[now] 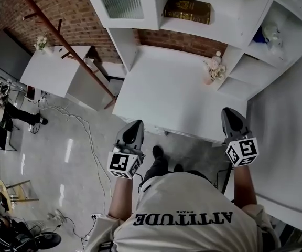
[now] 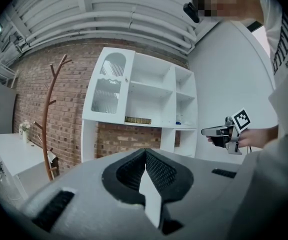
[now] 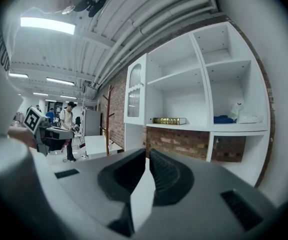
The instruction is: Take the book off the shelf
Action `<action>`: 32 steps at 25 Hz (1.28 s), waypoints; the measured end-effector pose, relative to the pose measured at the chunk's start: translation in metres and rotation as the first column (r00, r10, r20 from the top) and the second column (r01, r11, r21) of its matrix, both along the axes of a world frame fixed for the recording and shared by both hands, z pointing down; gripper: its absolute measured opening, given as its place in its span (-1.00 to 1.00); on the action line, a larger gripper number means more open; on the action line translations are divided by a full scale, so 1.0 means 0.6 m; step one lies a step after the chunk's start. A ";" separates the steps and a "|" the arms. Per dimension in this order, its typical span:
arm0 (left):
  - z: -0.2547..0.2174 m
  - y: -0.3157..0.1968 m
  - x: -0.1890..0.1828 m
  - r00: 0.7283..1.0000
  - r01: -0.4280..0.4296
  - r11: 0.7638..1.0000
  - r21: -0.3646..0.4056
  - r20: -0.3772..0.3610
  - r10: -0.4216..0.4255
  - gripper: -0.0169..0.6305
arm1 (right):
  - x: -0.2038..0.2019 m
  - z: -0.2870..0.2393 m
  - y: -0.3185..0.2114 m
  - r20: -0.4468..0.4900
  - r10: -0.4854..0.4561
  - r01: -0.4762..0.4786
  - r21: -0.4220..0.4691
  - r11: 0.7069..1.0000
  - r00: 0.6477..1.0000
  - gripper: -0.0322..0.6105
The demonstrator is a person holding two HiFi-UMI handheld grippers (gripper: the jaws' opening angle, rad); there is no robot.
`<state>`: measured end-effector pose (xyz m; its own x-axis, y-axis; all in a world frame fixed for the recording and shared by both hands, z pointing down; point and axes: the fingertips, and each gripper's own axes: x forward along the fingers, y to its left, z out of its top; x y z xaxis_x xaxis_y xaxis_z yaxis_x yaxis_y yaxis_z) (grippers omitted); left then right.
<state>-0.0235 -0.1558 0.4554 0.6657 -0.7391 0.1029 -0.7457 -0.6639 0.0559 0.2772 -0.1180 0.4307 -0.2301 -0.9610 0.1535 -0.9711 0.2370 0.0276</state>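
Observation:
A dark book with gold lettering lies flat in a middle compartment of the white shelf unit; the same book shows far off in both gripper views. My left gripper is held in front of the white table, well short of the shelf, its jaws shut with nothing between them. To its right, over the table's near edge, my right gripper is also shut and empty. Both grippers point toward the shelf.
A small dried-flower vase stands on the table by the shelf. Blue and white items sit in the right-hand shelf compartment. A wooden coat rack and a second white table stand at the left, cables lie on the floor.

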 end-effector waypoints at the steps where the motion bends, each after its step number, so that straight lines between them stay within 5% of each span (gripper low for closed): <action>1: 0.000 -0.012 -0.003 1.000 -0.005 1.000 0.003 -0.001 0.005 -0.87 | -0.002 -0.002 -0.011 -0.002 0.006 -0.006 0.001 1.000 1.000 -0.79; 23: 0.010 -0.260 -0.047 0.984 -0.172 0.985 0.005 -0.042 0.172 -0.87 | -0.042 -0.104 -0.218 -0.183 0.136 -0.122 0.085 0.989 0.974 -0.79; 32: 0.000 -0.296 -0.050 0.980 -0.193 0.981 0.006 -0.048 0.193 -0.87 | -0.051 -0.142 -0.281 -0.223 0.086 -0.074 0.064 0.995 0.971 -0.79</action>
<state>-0.0533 -0.3331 0.4555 0.8000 -0.5963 0.0664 -0.6000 -0.7952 0.0876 0.2463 -0.2863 0.3457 -0.1179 -0.9833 0.1388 -0.9542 0.1509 0.2584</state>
